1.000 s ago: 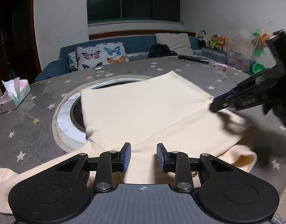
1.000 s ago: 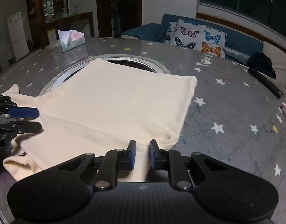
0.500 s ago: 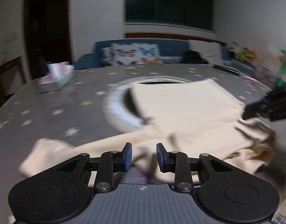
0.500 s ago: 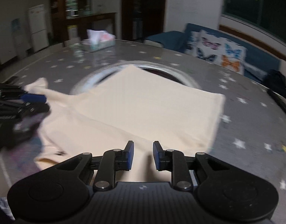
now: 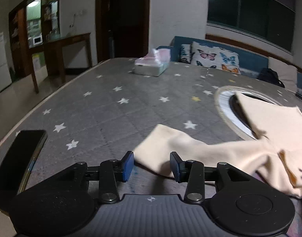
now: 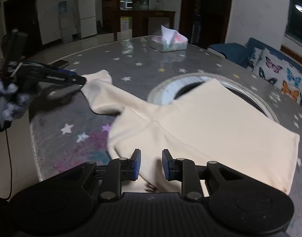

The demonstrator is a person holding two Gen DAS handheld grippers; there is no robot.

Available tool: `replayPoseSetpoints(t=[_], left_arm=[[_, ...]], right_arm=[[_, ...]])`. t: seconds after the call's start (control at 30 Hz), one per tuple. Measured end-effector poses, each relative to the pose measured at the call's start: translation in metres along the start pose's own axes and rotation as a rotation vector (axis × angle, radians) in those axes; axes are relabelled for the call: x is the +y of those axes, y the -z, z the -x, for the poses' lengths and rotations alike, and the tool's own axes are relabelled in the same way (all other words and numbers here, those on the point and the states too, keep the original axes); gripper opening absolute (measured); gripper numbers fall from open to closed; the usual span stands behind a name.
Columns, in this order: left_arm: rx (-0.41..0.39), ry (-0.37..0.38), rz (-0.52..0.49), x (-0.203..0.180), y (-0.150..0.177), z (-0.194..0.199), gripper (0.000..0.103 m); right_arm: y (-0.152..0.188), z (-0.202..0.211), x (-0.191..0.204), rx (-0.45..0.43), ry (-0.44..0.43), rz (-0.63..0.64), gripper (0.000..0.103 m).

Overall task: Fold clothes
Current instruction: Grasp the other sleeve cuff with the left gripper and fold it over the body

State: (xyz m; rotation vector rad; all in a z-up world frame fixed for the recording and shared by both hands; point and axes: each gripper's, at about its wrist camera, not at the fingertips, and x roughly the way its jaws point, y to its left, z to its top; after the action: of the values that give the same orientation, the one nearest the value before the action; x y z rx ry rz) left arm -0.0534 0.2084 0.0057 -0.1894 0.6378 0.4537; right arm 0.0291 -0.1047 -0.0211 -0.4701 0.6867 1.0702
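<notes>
Cream long-sleeved top (image 6: 220, 122) spread across frame centre on the star-patterned table (image 5: 111, 106); sleeve (image 5: 170, 148) lower centre. Left gripper (image 5: 151, 165) and right gripper (image 6: 151, 163) both gape, empty. We should pinch the cuff squarely before folding it inward.

A wide stretch of bare star-patterned tablecloth (image 5: 115, 110) lies open across the middle and left of the left wrist view, bounded by a black phone (image 5: 18, 158) at lower left, a tissue box (image 5: 151, 65) at upper centre, and the cream garment (image 5: 220, 154) filling the right.
</notes>
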Motion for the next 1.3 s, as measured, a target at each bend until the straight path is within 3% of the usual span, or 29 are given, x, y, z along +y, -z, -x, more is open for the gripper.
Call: replayPoseSetpoints(t=[0.07,0.13,0.23,0.43,0.57,0.73,0.97,1.13,1.3], left_arm=[[0.017,0.009,0.014,0.005,-0.001,-0.007,0.041],[0.016,0.026,0.015,0.008,-0.001,-0.012,0.021],[0.001,0.047,0.012,0.008,-0.004,-0.016,0.009],[-0.147,-0.005,0.030,0.010,-0.026,0.004,0.008],[-0.225,0.026,0.036,0.008,-0.043,0.020,0.008],[-0.260,0.077,0.001,-0.008,-0.054,0.034,0.008],[-0.335,0.206,-0.058,-0.056,-0.078,0.074,0.008],[-0.383,0.338,-0.144,-0.114,-0.083,0.101,0.008],[-0.360,0.471,-0.227,-0.185,-0.077,0.106,0.008]], right_arm=[[-0.004,0.000,0.007,-0.008,-0.010,0.019,0.023],[-0.008,-0.001,0.016,-0.013,-0.026,0.044,0.023],[-0.012,-0.006,0.029,-0.016,-0.050,0.087,0.023],[-0.016,-0.026,0.045,0.001,-0.089,0.107,0.024],[-0.012,-0.039,0.049,0.037,-0.105,0.108,0.025],[-0.015,-0.029,0.042,0.013,-0.125,0.071,0.025],[-0.002,0.009,0.003,-0.035,-0.047,-0.028,0.026],[0.017,0.042,-0.034,-0.073,0.036,-0.126,0.026],[0.044,0.074,-0.070,-0.106,0.128,-0.235,0.026]])
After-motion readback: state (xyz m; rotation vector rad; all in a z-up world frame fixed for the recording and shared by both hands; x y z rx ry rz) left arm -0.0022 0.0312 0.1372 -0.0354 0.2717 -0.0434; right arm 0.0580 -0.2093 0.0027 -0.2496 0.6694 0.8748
